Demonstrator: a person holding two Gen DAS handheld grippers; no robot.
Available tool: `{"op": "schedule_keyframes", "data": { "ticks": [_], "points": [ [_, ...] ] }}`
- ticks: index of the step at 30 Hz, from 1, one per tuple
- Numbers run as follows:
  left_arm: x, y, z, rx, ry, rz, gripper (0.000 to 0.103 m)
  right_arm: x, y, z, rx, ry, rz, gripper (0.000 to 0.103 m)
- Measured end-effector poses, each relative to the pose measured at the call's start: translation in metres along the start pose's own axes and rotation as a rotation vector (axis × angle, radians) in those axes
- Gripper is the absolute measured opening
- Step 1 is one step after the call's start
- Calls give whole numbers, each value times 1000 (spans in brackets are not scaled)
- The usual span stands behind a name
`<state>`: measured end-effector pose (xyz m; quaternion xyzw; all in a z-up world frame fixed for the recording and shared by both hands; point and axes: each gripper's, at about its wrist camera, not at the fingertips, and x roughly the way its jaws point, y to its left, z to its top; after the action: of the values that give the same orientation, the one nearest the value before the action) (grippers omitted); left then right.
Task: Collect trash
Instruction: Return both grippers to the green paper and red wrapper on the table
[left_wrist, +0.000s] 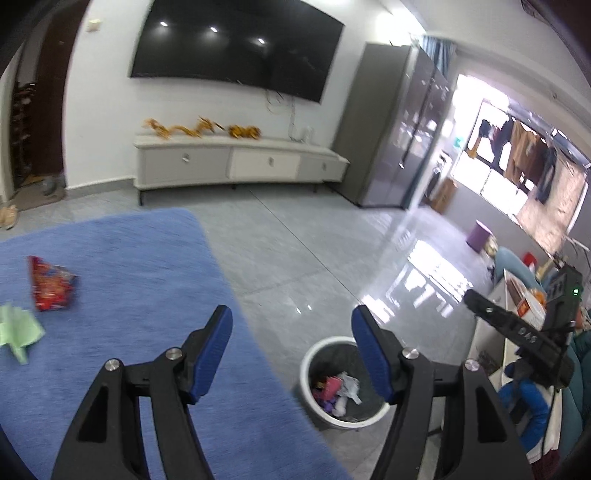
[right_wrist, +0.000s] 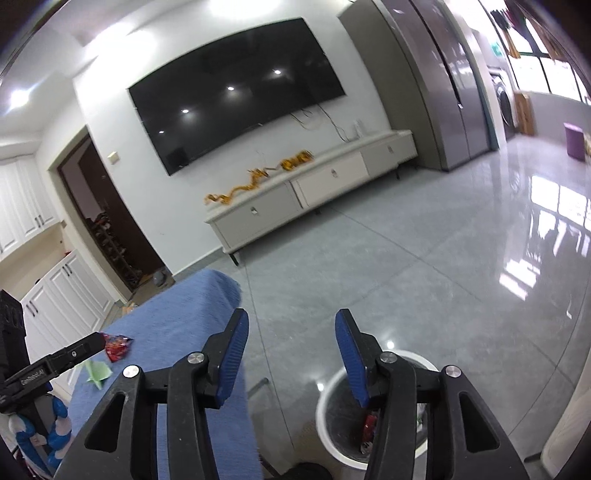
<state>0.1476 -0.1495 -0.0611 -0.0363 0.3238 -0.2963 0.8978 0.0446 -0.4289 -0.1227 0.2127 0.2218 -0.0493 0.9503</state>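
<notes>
Both claws stand open with nothing between the pads. Ahead of the left claw (left_wrist: 291, 325) lies bare floor (left_wrist: 314, 251) up to the TV cabinet (left_wrist: 240, 162). Below its right finger the bin (left_wrist: 306, 373) gapes open-topped, trash low inside. To its left the blue cloth (left_wrist: 122, 266) is flat except for a red wrapper (left_wrist: 51, 286) and green paper (left_wrist: 18, 328). The right claw (right_wrist: 291, 326) hangs beside, the bin just below it.

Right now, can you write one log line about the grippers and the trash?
left gripper: open, empty | right gripper: open, empty | red crinkled snack wrapper, green crumpled paper: on blue cloth | white round bin: holds trash
</notes>
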Motion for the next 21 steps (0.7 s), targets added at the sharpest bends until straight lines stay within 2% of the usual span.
{"op": "schedule_keyframes", "data": {
  "ticks": [9, 11, 17, 21],
  "points": [
    [-93, 88, -13, -64, -119, 165, 67, -23, 83, 9, -123, -43, 69, 60],
    [-110, 106, -19, -85, -135, 202, 67, -27, 99, 9, -146, -57, 67, 70],
    [-148, 162, -39, -142, -180, 341, 67, -29, 151, 2, -230, -84, 8, 85],
    [-166, 189, -51, -171, -219, 407, 67, -27, 176, -4, -251, -115, 21, 87]
  ]
}}
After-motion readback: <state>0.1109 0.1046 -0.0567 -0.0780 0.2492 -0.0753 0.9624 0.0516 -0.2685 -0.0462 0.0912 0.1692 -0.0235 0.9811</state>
